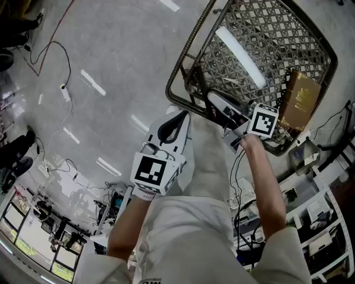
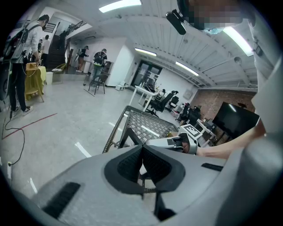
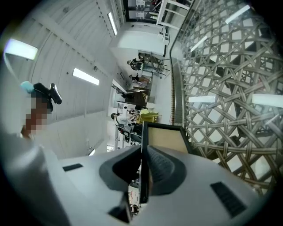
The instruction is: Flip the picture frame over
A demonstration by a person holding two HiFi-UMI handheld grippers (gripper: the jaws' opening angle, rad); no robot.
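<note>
Picture frame (image 3: 166, 137) edge clamped between right gripper (image 3: 143, 148) jaws.

You're over a glossy grey floor (image 1: 122, 44), red cable (image 2: 28, 126) trailing across it. Ceiling strip lights (image 2: 119, 5) on. Woven-metal table (image 1: 190, 47) ahead, white shelving (image 1: 327, 216) at your right. Far end: brick wall (image 2: 212, 99), dark monitor (image 2: 236, 119), white desks (image 2: 140, 93), office chairs (image 2: 161, 102). 1 black chair (image 2: 99, 81) alone mid-floor. People (image 2: 102, 59) standing by the stairs (image 2: 55, 48), far left.

No text or label can be read anywhere
</note>
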